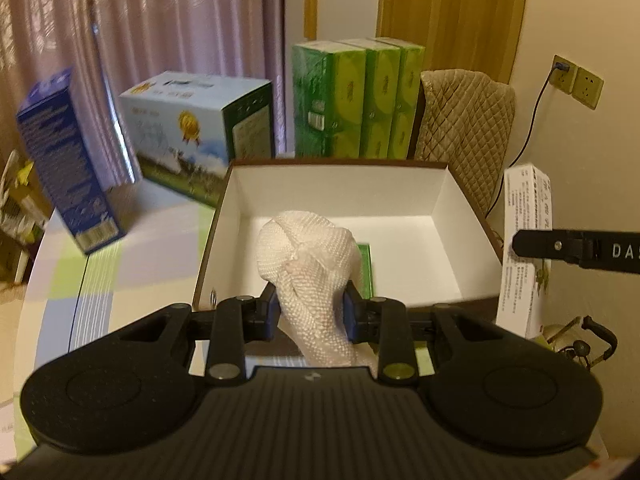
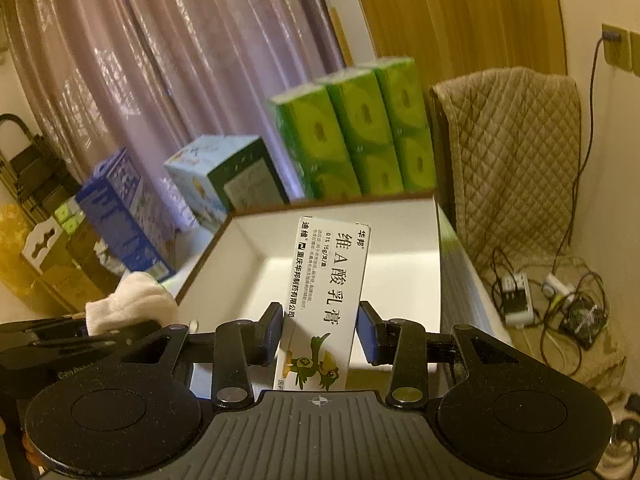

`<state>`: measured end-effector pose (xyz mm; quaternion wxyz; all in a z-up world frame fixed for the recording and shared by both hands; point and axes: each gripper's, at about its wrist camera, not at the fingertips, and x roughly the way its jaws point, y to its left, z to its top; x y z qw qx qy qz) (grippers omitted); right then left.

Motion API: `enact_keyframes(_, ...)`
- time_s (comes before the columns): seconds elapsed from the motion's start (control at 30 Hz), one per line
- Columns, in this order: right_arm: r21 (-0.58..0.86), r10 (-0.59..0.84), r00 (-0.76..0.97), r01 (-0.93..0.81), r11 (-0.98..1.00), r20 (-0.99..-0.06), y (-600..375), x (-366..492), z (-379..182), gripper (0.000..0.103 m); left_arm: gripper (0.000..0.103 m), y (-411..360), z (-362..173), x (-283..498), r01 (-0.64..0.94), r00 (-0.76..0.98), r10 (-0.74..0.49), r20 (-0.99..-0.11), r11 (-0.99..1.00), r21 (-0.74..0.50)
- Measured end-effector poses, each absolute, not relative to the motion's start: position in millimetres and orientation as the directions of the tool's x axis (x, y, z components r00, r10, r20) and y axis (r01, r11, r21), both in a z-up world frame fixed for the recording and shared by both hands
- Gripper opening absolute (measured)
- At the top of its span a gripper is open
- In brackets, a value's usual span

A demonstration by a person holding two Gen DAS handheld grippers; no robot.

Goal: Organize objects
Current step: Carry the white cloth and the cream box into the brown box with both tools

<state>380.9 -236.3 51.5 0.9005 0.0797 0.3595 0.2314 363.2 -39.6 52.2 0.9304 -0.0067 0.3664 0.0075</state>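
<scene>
My left gripper (image 1: pixel 310 312) is shut on a white woven cloth bundle (image 1: pixel 308 256) and holds it over the near edge of an open white box (image 1: pixel 440 200). A green flat item (image 1: pixel 367 268) lies on the box floor, partly hidden behind the cloth. My right gripper (image 2: pixel 321 332) is shut on an upright white ointment carton (image 2: pixel 328 276) with Chinese print and a green bird, above the near side of the white box (image 2: pixel 400 216). In the left wrist view this carton (image 1: pixel 528 248) hangs at the box's right side. In the right wrist view the cloth (image 2: pixel 132 300) shows at the left.
A dark blue carton (image 1: pixel 68 160) and a light blue box (image 1: pixel 192 128) stand on the checked tablecloth (image 1: pixel 100 288) left of the white box. Green tissue packs (image 1: pixel 352 100) stand behind it. A quilted chair (image 2: pixel 512 152) is at the right, with a power strip (image 2: pixel 516 296) and cables on the floor.
</scene>
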Motion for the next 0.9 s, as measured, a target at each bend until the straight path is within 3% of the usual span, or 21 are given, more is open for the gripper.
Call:
enact_keyframes(0.33,0.279,0.442,0.659,-0.343,0.897,-0.609,-209,434,44,0.037,0.027,-33,41,427,0.032,0.715,-0.014,-0.699,0.999,0.012)
enact_keyframes(0.9,0.225,0.359,0.525,-0.303,0.926,-0.772,-172,501,-49,0.037,0.027,-30,-33,499,0.095,0.594,-0.034,-0.804,0.995,0.029)
